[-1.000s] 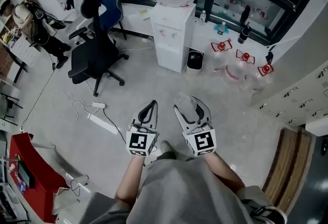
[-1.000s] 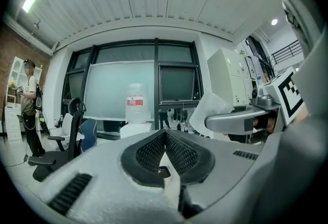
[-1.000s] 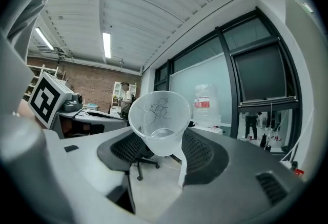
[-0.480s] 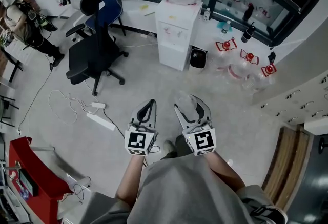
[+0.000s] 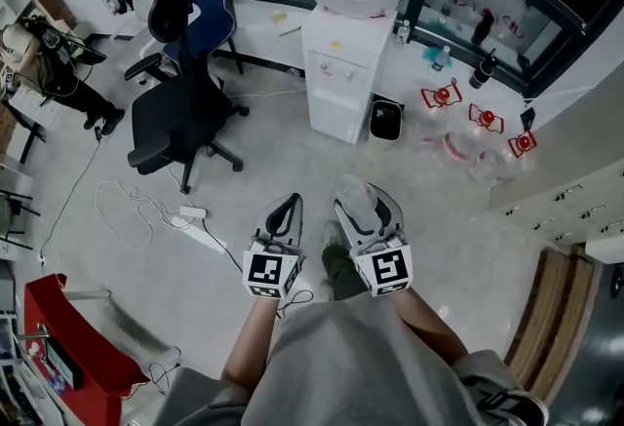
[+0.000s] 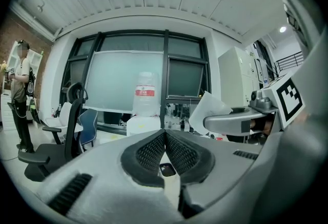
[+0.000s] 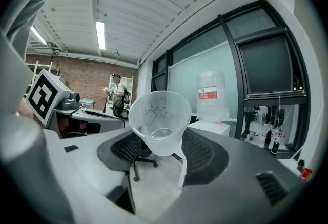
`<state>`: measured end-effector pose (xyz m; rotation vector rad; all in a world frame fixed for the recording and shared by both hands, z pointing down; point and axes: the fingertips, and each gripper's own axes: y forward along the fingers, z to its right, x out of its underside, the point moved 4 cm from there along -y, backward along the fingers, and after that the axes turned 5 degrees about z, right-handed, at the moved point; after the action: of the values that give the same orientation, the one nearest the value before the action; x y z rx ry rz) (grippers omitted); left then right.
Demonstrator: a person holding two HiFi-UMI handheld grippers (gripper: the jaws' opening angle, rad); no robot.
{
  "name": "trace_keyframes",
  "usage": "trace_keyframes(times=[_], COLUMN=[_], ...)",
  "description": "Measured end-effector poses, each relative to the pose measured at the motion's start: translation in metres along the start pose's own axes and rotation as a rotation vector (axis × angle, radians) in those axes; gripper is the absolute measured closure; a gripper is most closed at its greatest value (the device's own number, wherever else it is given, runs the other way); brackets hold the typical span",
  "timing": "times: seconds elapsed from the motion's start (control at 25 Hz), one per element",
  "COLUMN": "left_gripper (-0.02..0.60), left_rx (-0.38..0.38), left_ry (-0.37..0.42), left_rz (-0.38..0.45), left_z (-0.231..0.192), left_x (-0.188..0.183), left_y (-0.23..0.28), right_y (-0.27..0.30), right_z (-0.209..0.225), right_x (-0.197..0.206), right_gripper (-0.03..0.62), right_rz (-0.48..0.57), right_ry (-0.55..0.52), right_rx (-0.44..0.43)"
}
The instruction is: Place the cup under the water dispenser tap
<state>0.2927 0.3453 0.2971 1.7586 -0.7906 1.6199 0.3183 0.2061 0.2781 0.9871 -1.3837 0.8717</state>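
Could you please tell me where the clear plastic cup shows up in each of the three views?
Head view: cup in the right gripper, lower centre.
Left gripper view: cup right of centre, seen side-on.
Right gripper view: cup at centre, between the jaws.
Shared landmark: the water dispenser, ahead in all three.

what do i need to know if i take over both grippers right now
Right gripper: shut on the clear cup, mouth up, looks empty.
Left gripper: shut, nothing in it.
Water dispenser stands ahead across the floor, with a black bin beside it and an office chair off to the left.
Done: cup is in hand.
Left: walk up, set the cup under a tap, let go. Mind the power strip and cables on the floor at left.
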Motion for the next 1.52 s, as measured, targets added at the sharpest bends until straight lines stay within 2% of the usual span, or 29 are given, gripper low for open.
trace_keyframes(times=[0.64,1.12,1.36,1.52], left_gripper=[0.571,0.571,0.571,0.571], left_rx=[0.029,0.048,0.100,0.145], left_ry=[0.015,0.046,0.075,0.083], left_rz=[-0.053,-0.082,-0.090,-0.100], left_z=[-0.052,-0.065,-0.069,-0.076], left_x=[-0.010,-0.015,-0.012,-0.005], left_y=[0.136,0.213,0.244,0.269], right_y=[0.108,0.157,0.177,0.190], right_z=[0.087,0.139,0.154,0.167], right_x=[0.010,0.025,0.039,0.044], right_gripper=[0.349,0.349,0.349,0.349], right_rz=[-0.061,-0.061,-0.071,-0.049], right_ry=[0.059,0.096,0.118,0.126], right_rx=[-0.003,0.000,0.028,0.078])
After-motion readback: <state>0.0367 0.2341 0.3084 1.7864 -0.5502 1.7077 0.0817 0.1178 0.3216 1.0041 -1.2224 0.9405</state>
